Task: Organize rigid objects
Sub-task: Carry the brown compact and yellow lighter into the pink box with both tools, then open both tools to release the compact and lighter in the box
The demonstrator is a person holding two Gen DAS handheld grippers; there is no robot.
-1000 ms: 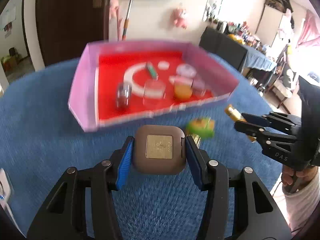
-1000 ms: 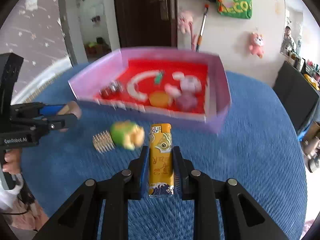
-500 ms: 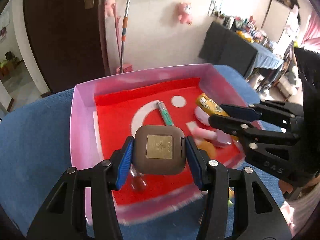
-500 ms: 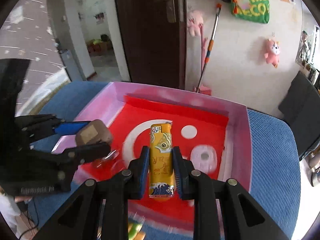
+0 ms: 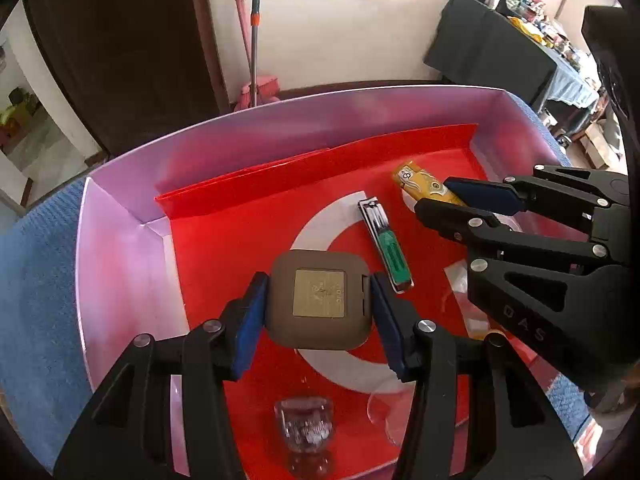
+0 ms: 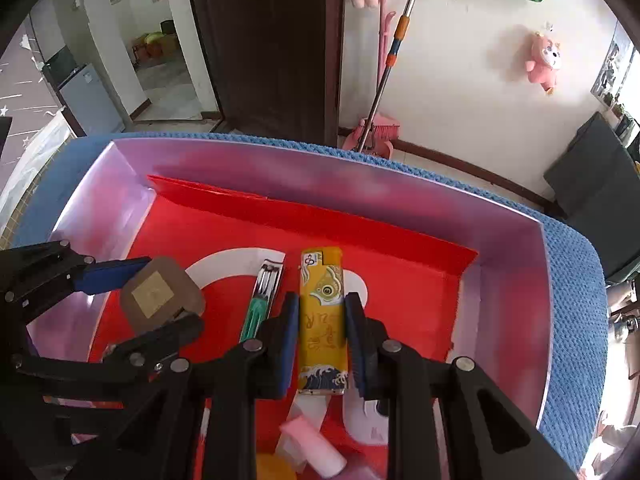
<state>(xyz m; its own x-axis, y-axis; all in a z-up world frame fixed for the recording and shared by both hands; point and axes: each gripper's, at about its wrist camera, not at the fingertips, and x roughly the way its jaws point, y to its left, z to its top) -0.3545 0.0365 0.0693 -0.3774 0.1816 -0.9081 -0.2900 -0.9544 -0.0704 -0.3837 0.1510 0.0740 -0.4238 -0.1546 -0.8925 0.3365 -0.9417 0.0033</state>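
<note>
Hovering over the pink-walled tray (image 5: 120, 264), my left tongs (image 5: 318, 304) are clamped on the brown compact (image 5: 318, 300), stiff, smooth, gripped by its flat sides. My right tongs (image 6: 322, 334) pinch the yellow lighter (image 6: 322, 320): light, slick plastic, held mid-body. Their frame reads "DAS".

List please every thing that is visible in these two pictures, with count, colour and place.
Box: one, lilac walls, red floor, on blue cloth.
Nail clipper: one, silver and green, lying on box floor.
Small glass: one, clear, near box front.
Mop: one, against wall.
Plush toy: one, pink, on wall.
Brown case: one, in left gripper.
Lighter: one, yellow, in right gripper.
</note>
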